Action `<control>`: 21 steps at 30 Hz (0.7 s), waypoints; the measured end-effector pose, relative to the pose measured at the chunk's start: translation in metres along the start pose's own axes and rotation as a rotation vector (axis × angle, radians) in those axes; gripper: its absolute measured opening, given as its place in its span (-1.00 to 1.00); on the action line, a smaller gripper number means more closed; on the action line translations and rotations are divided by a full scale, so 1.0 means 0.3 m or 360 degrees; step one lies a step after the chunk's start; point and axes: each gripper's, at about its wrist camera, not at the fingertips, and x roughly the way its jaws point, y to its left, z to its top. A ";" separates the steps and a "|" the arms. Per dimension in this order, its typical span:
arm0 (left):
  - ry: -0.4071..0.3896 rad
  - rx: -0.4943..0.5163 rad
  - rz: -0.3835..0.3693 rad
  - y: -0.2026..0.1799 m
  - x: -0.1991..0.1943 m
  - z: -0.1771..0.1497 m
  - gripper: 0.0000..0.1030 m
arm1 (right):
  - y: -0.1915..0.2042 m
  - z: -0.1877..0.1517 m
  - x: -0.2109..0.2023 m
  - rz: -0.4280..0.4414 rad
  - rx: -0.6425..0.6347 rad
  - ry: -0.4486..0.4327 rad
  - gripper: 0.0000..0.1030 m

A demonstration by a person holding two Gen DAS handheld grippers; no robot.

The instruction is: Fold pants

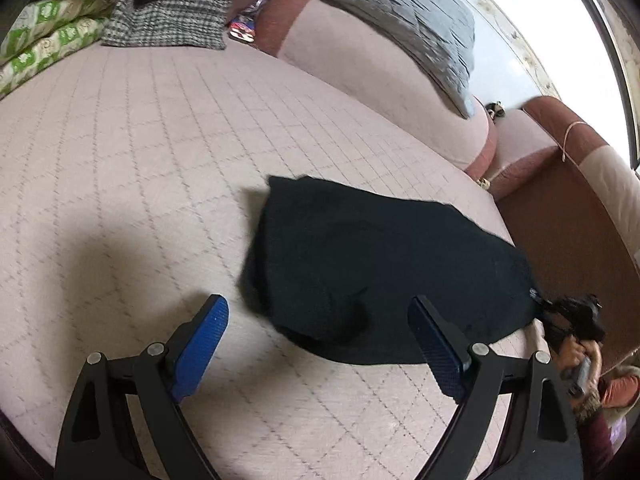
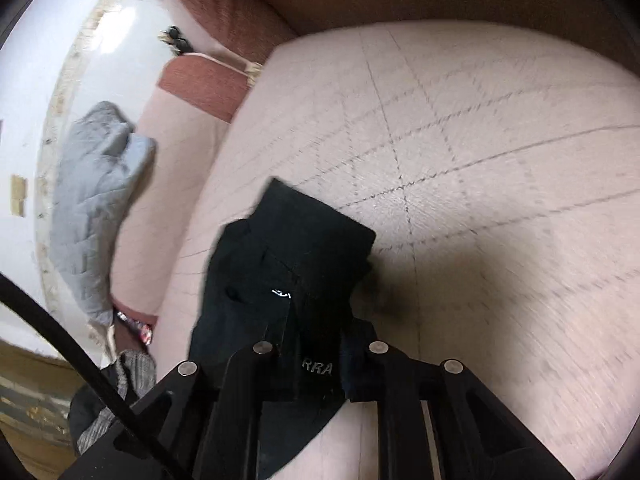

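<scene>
Right gripper (image 2: 316, 344) clamped on black pants (image 1: 372, 272) edge for folding across bed (image 1: 140, 160); left gripper (image 1: 320, 344) spread wide, empty, ready alongside.

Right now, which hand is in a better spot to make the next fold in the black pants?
Probably the right. The right gripper is already pinched on the black fabric pants, so it can carry that edge over. The left gripper hangs open above the pink quilted mattress, holding nothing.

pink quilted bed (image 1: 120, 152) bearing black pants (image 1: 360, 264), checked cloth (image 1: 168, 20)
</scene>
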 end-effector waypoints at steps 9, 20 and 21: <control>-0.0018 -0.0101 -0.0012 0.043 -0.021 0.041 0.76 | 0.075 -0.058 -0.109 -0.0291 -0.0317 -0.0112 -0.60; -0.0023 -0.0175 0.0027 0.119 -0.046 0.051 0.76 | -0.020 -0.126 -0.250 -0.0461 -0.0170 -0.0250 -0.03; -0.0011 -0.0198 0.0008 0.119 -0.032 0.057 0.76 | 0.003 -0.140 -0.281 -0.0478 -0.0225 -0.0289 -0.03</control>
